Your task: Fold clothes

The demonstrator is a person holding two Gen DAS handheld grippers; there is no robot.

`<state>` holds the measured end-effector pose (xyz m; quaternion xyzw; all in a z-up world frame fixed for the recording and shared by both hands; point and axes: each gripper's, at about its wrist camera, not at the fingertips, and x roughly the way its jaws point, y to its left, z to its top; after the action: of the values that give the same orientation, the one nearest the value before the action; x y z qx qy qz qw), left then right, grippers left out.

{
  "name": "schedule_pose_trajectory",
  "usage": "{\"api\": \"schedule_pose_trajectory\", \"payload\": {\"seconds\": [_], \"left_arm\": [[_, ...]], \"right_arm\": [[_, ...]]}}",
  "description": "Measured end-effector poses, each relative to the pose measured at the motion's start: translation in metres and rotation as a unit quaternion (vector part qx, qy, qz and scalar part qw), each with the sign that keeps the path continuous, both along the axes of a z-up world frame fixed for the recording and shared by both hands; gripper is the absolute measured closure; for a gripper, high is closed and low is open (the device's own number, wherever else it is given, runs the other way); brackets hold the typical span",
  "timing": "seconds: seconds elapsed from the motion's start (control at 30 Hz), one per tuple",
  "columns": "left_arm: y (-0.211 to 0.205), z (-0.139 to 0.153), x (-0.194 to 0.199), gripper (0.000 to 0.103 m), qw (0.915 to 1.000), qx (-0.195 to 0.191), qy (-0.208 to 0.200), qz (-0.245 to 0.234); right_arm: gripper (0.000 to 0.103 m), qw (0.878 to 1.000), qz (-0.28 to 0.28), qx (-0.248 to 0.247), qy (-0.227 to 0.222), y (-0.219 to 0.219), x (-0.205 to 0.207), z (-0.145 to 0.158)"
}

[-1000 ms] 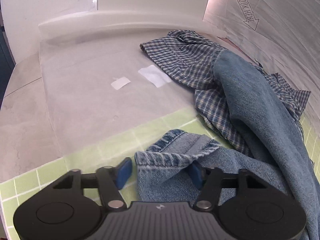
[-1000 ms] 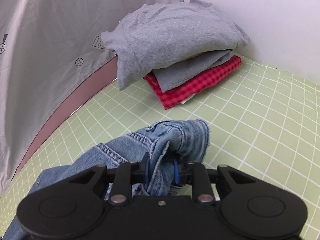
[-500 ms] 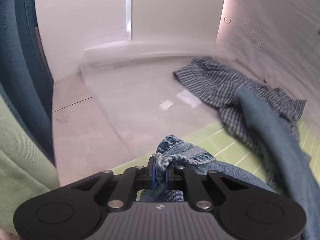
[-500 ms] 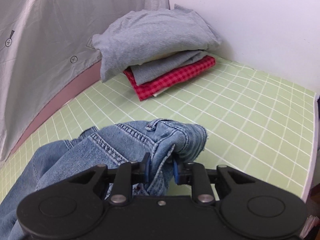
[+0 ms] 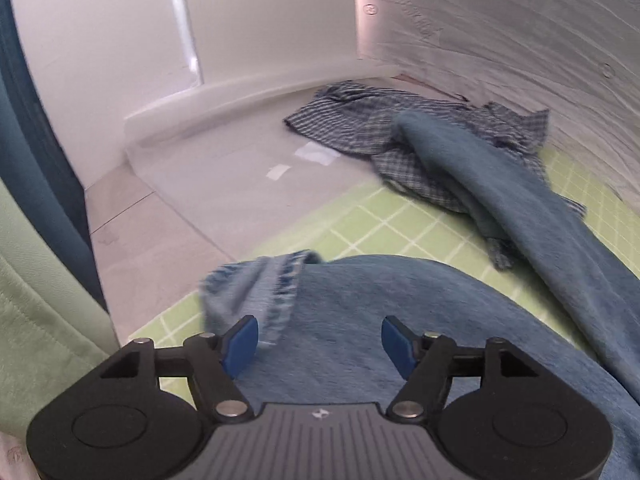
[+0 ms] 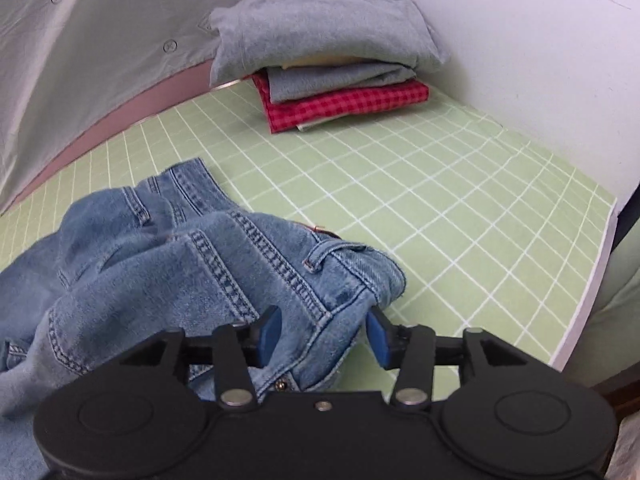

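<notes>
over green mat (image 6: 460, 208): left hand-held gripper (image 5: 319, 338), right hand-held gripper (image 6: 322, 330) both spread wide, holding nothing, jeans (image 6: 192, 264) beneath.

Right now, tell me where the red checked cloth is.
In the right wrist view, the red checked cloth lies at the bottom of the folded stack, upper centre on the green mat, beside the white wall.

Faded denim jeans (image 6: 224, 264), matt gridded mat (image 6: 440, 208), soft cotton stack (image 6: 328, 52)

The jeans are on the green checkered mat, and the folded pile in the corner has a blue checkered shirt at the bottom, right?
Almost. The jeans do lie on the green mat, but the checkered shirt at the bottom of the folded pile is red, not blue. The right wrist view shows it.
</notes>
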<state>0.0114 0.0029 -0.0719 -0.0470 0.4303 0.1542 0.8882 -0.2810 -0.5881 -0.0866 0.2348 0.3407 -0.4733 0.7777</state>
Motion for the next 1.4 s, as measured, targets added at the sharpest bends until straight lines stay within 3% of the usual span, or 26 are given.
{"api": "schedule_pose_trajectory", "payload": {"seconds": [0.13,0.33,0.47,0.6,0.9,1.0,1.07,1.17,1.3,1.4], "left_arm": [[-0.065,-0.017,0.000,0.029,0.9970,-0.024,0.026,-0.068],[-0.147,-0.045,-0.005,0.029,0.9863,-0.043,0.067,-0.144],[-0.179,-0.057,-0.001,0.028,0.9816,-0.049,0.092,-0.160],[-0.199,-0.060,0.003,0.025,0.9782,-0.025,0.106,-0.177],[-0.213,-0.060,0.022,0.020,0.9793,-0.015,0.128,-0.156],[-0.217,-0.061,0.027,0.016,0.9789,-0.005,0.130,-0.158],[-0.219,-0.062,0.028,0.014,0.9786,-0.001,0.131,-0.159],[-0.216,-0.063,0.029,0.014,0.9785,-0.013,0.132,-0.158],[-0.212,-0.064,0.031,0.014,0.9782,-0.029,0.133,-0.157],[-0.210,-0.064,0.031,0.014,0.9780,-0.038,0.133,-0.156]], "right_arm": [[0.032,0.999,0.024,-0.036,-0.015,-0.007,0.007,0.019],[0.028,0.995,0.090,-0.033,-0.001,-0.036,0.044,0.008],[0.026,0.991,0.128,-0.024,0.003,-0.055,0.074,-0.009],[0.026,0.987,0.161,-0.008,0.003,-0.077,0.109,-0.025],[0.029,0.970,0.238,0.025,0.030,-0.122,0.182,-0.063],[0.051,0.964,0.261,0.048,0.021,-0.131,0.193,-0.067],[0.079,0.958,0.281,0.056,0.012,-0.133,0.197,-0.065],[0.087,0.961,0.272,-0.018,0.048,-0.138,0.201,-0.057],[0.087,0.979,0.183,-0.070,0.052,-0.179,0.200,-0.038],[0.071,0.985,0.127,-0.069,0.089,-0.199,0.204,-0.037]]}}
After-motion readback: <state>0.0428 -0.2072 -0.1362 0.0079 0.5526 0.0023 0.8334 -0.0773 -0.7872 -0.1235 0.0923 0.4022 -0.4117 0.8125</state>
